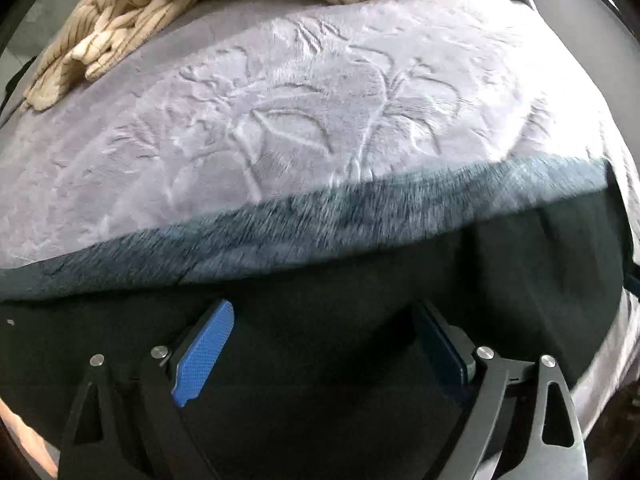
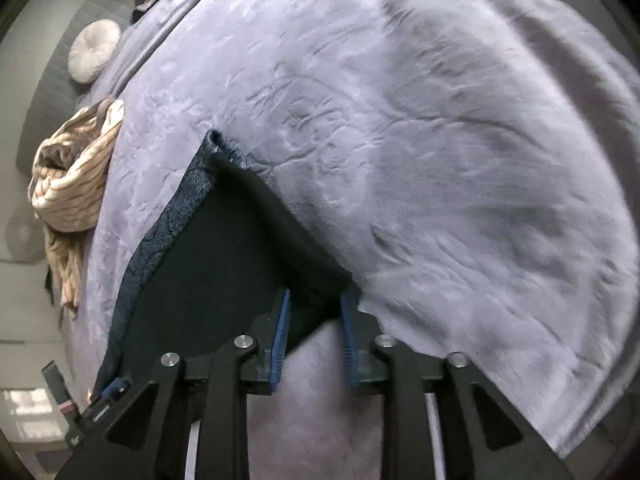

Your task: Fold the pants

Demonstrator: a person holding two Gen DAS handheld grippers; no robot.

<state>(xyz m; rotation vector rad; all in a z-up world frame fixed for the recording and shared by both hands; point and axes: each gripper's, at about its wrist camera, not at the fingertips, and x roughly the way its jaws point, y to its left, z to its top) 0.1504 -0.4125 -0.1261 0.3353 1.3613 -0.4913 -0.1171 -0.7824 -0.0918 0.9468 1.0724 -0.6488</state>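
Observation:
The dark pants [image 1: 320,312] with a fuzzy grey-blue lining [image 1: 320,220] lie on a lilac blanket [image 1: 280,120]. My left gripper [image 1: 324,344] is open over the dark cloth, its blue pads spread wide and holding nothing. In the right wrist view the pants [image 2: 224,248] form a dark folded wedge with the fuzzy lining [image 2: 176,208] along its left edge. My right gripper [image 2: 314,332] has a corner of the pants between its blue pads; the jaws stand partly apart, so a firm grip cannot be told.
A beige striped throw [image 1: 120,28] lies bunched at the blanket's far side, also in the right wrist view [image 2: 76,176]. A round white cushion [image 2: 94,50] sits at the far left. The left gripper's body [image 2: 84,408] shows at the lower left.

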